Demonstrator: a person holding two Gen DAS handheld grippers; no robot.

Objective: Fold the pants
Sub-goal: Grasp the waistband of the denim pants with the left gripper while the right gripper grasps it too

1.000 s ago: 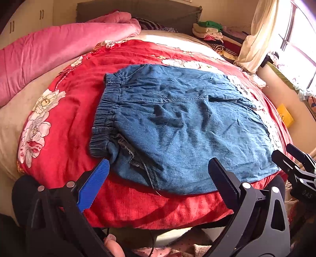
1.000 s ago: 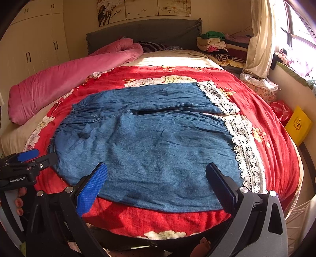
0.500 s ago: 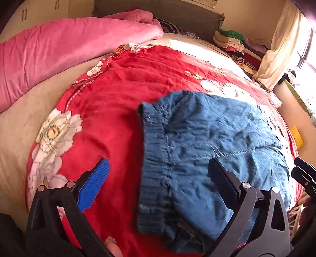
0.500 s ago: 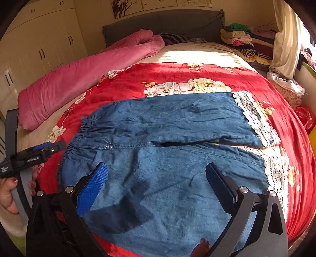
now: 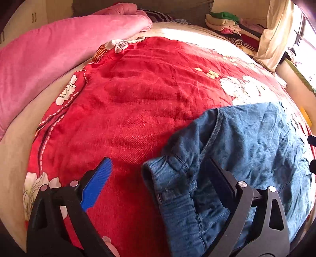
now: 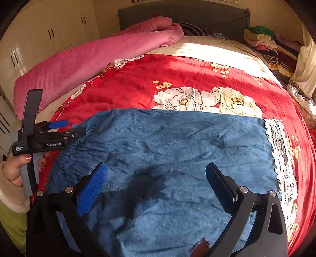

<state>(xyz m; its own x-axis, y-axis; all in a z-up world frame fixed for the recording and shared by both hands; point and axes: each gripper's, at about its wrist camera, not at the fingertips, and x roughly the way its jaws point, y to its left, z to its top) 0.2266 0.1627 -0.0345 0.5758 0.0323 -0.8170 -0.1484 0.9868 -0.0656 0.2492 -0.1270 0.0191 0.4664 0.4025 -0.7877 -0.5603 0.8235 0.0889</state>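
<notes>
Home bedroom: bed with red floral bedspread point(image 6: 138, 87), pink duvet point(image 6: 94, 57) far left, grey headboard point(image 6: 197, 17), cream wardrobe doors point(image 6: 59, 33), folded clothes pile point(image 6: 262, 37) far right.

I'm seeing blue denim pants point(image 6: 177, 150) with white lace hems, lying on a red floral bedspread point(image 6: 197, 75) beside a pink quilt point(image 6: 88, 59).

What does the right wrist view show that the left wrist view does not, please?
Only the right wrist view shows the lace hem, the wardrobe, the left gripper from outside, its jaws closing around the waistband corner, and the hand holding it. Only the left shows the waistband close up. Both show the pants, red cover and pink quilt.
</notes>
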